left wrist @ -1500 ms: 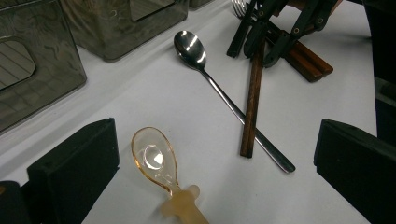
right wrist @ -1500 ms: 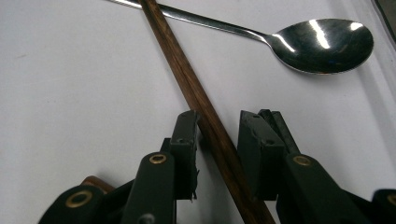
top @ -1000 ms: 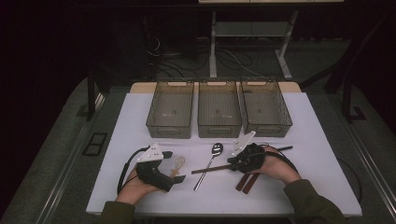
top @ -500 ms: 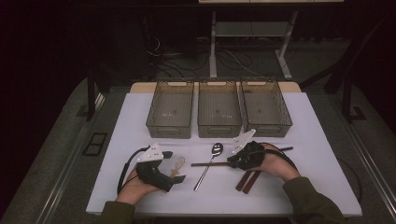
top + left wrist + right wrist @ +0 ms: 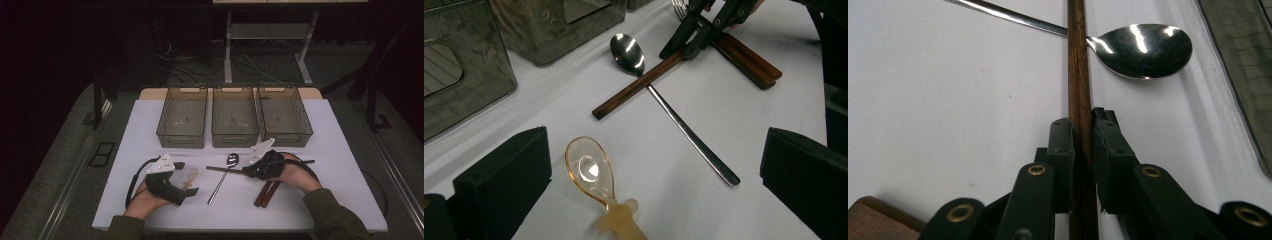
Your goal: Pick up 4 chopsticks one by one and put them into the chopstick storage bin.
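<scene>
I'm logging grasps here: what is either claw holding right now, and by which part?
The right claw, whose jaws have just been closing, pinches the brown wooden stick partway along its length. The left claw is open, holding nothing.

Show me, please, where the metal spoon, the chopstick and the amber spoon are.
metal spoon (image 5: 627,52), left gripper view, on its bowl.
chopstick (image 5: 1077,60), right gripper view, on its shaft.
amber spoon (image 5: 589,170), left gripper view, on its bowl.

3 smoked clear bins (image 5: 235,122) stand side by side along the far edge of the white bench (image 5: 345,170). Nearer lie a pair of dark wooden sticks (image 5: 266,193) touching each other and a small amber plastic spoon (image 5: 591,172), bowl up, just left of the steel spoon's handle.
</scene>
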### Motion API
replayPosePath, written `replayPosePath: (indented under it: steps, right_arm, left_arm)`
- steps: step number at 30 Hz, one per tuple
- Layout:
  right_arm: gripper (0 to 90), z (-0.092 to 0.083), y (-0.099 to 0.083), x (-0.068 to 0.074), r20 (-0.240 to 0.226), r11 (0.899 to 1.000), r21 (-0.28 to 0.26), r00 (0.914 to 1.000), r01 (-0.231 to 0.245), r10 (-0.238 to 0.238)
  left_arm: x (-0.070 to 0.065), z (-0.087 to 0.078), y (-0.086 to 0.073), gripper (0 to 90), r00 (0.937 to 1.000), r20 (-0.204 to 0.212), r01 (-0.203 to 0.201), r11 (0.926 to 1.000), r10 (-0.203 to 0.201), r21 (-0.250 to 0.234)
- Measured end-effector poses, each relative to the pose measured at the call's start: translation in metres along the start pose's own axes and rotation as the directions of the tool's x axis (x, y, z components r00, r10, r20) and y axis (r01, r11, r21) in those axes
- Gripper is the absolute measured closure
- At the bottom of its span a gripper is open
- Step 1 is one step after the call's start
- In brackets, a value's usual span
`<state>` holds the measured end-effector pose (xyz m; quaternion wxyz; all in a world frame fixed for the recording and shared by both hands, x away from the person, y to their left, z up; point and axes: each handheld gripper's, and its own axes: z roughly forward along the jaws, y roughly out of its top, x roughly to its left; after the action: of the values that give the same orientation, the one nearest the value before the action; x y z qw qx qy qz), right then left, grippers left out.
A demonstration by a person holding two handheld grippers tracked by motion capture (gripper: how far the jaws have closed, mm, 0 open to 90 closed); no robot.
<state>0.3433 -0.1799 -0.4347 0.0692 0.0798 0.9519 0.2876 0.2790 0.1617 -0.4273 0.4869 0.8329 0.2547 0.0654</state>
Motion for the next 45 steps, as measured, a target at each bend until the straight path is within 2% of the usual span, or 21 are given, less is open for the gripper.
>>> replayPosePath:
  steps: [6, 12, 15, 22, 27, 30, 35, 42, 45]
  right_arm:
    - [78.9, -0.001, 0.000, 0.000, 0.003, 1.000, 0.003, 0.9999, -0.011, 0.011]
    - [79.0, -0.003, 0.003, 0.001, -0.014, 1.000, 0.004, 0.9999, -0.008, 0.008]
    - [79.0, -0.003, 0.004, 0.003, -0.023, 1.000, 0.007, 0.9995, -0.022, 0.022]
    - [78.9, -0.008, 0.005, 0.007, -0.024, 0.997, 0.024, 0.9965, -0.079, 0.080]
    - [78.8, -0.011, 0.004, 0.015, -0.022, 0.991, 0.040, 0.9916, -0.127, 0.128]
    - [78.8, -0.009, 0.001, 0.018, -0.011, 0.991, 0.044, 0.9915, -0.129, 0.129]
    - [78.7, -0.009, 0.000, 0.024, -0.025, 0.985, 0.039, 0.9854, -0.168, 0.169]
    - [77.7, -0.008, 0.001, 0.028, -0.031, 0.984, 0.033, 0.9842, -0.174, 0.175]
    - [71.0, -0.009, 0.001, 0.028, -0.020, 0.986, 0.016, 0.9861, -0.164, 0.165]
  left_arm:
    - [0.000, 0.000, 0.000, 0.0, 1.0000, 0.000, 0.001, 1.0000, -0.001, -0.001]
    - [0.000, 0.000, 0.000, 0.0, 1.0000, 0.000, 0.001, 1.0000, -0.001, 0.000]
    - [0.000, 0.000, 0.000, 0.0, 1.0000, 0.000, 0.001, 1.0000, -0.001, -0.001]
    - [0.000, -0.001, 0.000, 0.0, 1.0000, 0.001, 0.000, 1.0000, 0.000, 0.000]
    - [-0.001, -0.001, 0.000, 0.0, 1.0000, 0.001, 0.000, 1.0000, 0.000, 0.000]
    - [-0.001, -0.001, 0.000, 0.0, 1.0000, 0.001, -0.001, 1.0000, 0.001, 0.004]
    - [-0.001, -0.001, 0.000, 0.0, 1.0000, 0.003, -0.004, 1.0000, 0.004, 0.004]
    - [-0.002, -0.001, 0.000, 0.0, 1.0000, 0.005, -0.006, 1.0000, 0.006, 0.004]
    - [-0.001, -0.001, 0.000, 0.0, 1.0000, 0.005, -0.006, 1.0000, 0.006, 0.003]
